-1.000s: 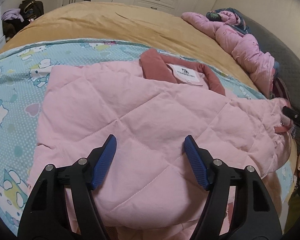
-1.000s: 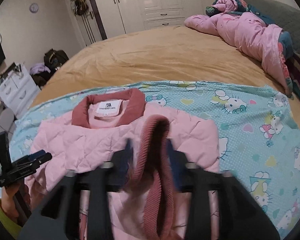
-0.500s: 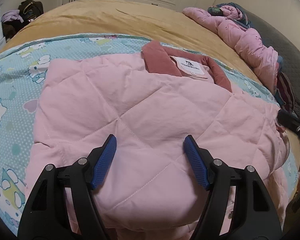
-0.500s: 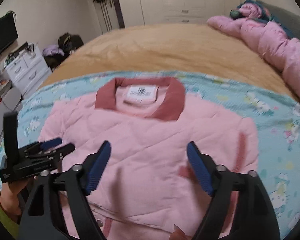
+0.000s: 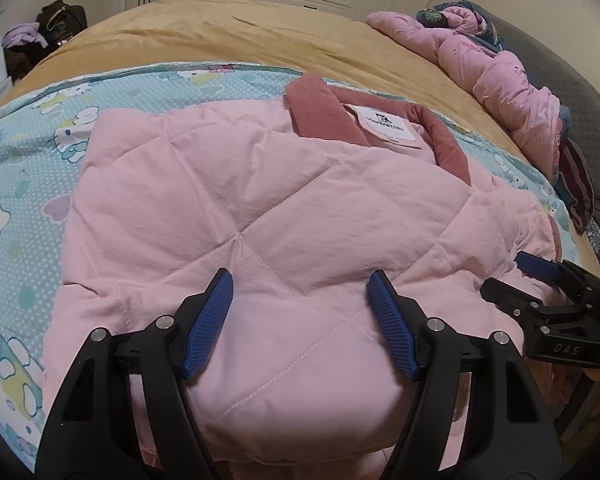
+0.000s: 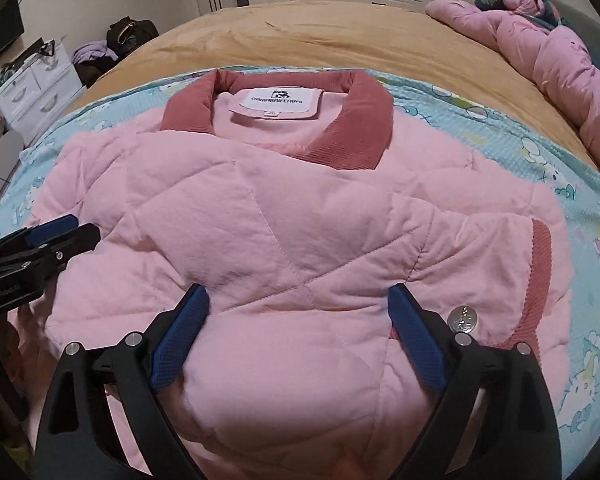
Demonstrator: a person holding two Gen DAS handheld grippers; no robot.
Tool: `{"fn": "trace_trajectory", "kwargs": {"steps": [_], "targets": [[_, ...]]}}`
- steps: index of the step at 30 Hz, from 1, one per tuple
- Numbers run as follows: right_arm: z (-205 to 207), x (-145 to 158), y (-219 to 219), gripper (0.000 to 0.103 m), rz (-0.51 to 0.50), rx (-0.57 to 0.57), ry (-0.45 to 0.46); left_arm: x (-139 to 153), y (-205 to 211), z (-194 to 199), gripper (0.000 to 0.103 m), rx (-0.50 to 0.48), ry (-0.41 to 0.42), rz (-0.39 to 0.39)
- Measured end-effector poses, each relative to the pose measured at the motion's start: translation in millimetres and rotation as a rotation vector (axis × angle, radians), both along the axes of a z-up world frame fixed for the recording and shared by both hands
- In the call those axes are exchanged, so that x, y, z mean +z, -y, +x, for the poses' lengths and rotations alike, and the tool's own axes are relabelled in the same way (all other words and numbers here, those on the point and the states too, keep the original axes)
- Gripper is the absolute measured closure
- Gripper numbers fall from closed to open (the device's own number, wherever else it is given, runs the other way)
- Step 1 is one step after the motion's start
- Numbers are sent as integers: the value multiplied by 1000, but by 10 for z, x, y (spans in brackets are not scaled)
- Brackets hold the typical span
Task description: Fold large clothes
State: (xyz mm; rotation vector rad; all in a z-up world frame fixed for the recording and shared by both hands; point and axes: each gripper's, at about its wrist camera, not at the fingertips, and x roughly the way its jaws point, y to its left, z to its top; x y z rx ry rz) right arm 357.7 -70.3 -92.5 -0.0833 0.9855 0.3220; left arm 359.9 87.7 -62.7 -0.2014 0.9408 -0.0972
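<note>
The pink quilted jacket point(image 6: 284, 240) lies flat on a blue cartoon-print sheet point(image 6: 480, 120) spread over a tan blanket point(image 6: 340, 32) on the bed, its dark-pink ribbed collar point(image 6: 364, 128) at twelve o'clock with the white label point(image 6: 276, 102) facing up. A sleeve is folded across the body, its ribbed cuff point(image 6: 538, 276) lying at three o'clock in the right wrist view, with a silver snap button point(image 6: 463, 317) near it at about four o'clock. A second ago that cuff hung between the right claw's fingers; now it rests on the jacket.

The right claw point(image 6: 298, 320) is released, its jaws having just been opening wide, and nothing but flat jacket fabric shows between them. The left claw point(image 5: 300, 304) is also released, jaws parted over the jacket with nothing gripped, and it has barely shifted since the earlier frames.

In the left wrist view the right claw shows at three o'clock, by the jacket's edge. A heap of pink bedding point(image 5: 500, 72) sits at one o'clock on the bed.
</note>
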Motion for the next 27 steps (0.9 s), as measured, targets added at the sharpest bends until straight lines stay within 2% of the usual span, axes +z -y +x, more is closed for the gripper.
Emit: {"fn": "trace_trajectory", "kwargs": {"steps": [4,7,12,21,27], "targets": [[2,18,16,12,5,-1,3,6,-1,8,41,1,-4,-2],[-98,139,63,12,20,1,19,20,-5,9,41,2,-8,-10],[-319,293,242,6,138,-19,25,63,9,-44,38,5,-10,1],[-595,449,490,4,220,-59,33,194,91,-221,10,1,-13,-10],[-774,575,623,4,243,-86,62,360,77,-397,9,26,-1,-43]]}}
